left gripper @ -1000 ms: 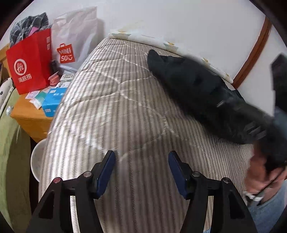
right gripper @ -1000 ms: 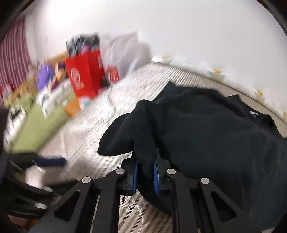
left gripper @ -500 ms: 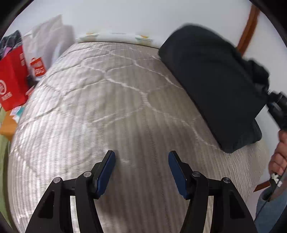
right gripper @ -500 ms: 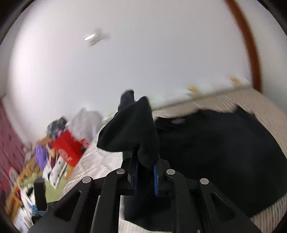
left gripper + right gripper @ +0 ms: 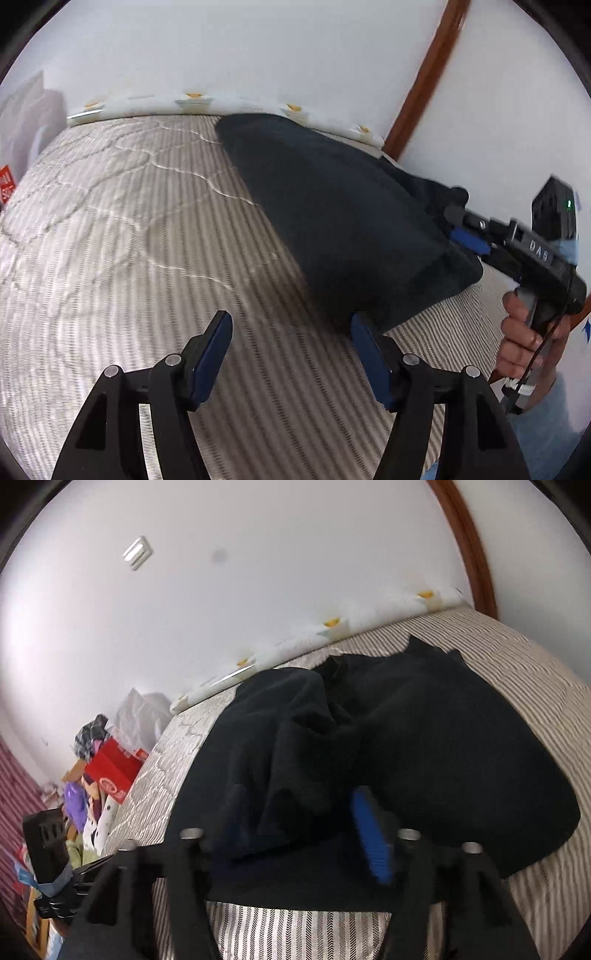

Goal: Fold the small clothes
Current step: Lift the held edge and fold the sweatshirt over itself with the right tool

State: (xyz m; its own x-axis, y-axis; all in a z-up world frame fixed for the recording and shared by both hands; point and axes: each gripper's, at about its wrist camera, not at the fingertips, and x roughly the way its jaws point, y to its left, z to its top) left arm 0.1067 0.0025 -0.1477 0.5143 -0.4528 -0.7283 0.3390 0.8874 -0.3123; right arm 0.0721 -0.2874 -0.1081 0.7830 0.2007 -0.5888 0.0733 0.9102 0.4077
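Pointing steeply down, left claw (image 5: 291,354) spread over bare bed (image 5: 129,229). Right claw (image 5: 295,830) just opened, blurred, probably clear of black garment (image 5: 424,738) lying on the bed's far side.

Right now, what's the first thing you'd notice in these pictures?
A big black garment lies heaped on the striped mattress, filling its wall side. The right gripper hangs open over the near edge, its jaws having just been opening with folds of cloth between them. Far left, a red shopping bag stands out.
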